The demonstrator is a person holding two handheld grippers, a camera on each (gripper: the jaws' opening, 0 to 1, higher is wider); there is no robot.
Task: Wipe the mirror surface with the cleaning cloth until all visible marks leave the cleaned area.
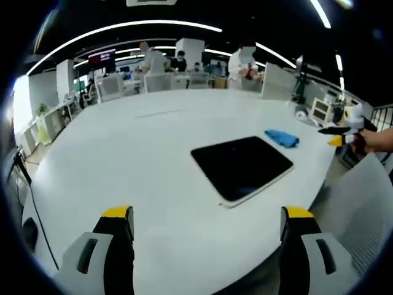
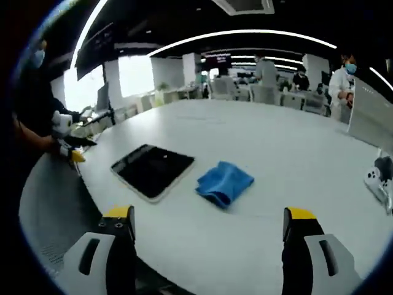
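While the mirror (image 1: 242, 168) lies flat and dark on the white desk (image 1: 141, 160), close to the desk's curved edge, the blue cleaning cloth (image 1: 282, 137) sits crumpled just beside it, apart from it, with a strip of bare desk between them. From the right gripper view the same pair reads clearly: mirror (image 2: 153, 169) toward the rim nearest the person, cloth (image 2: 224, 183) bunched up next to it, further along the desk (image 2: 295, 153). Nothing touches either one.

Now the claws! The left claw (image 1: 207, 216) hangs off the desk's near edge, jaws spread wide, yellow tips far apart, nothing between them, well short of the mirror. The right claw (image 2: 209, 216) is likewise spread wide and holding nothing, poised over its own edge with the cloth ahead of it.

Across the way, the right gripper view catches the left claw's yellow tip (image 2: 76, 156) at the desk's far rim, in a person's hand (image 2: 59, 132). The left gripper view shows the right claw (image 1: 336, 140) out past the cloth, off the desk's edge.

A small white device (image 2: 376, 179) rests near the desk's edge at the right of the right gripper view. Beyond, people (image 1: 241, 64) stand among office desks under long ceiling light strips (image 1: 129, 27).
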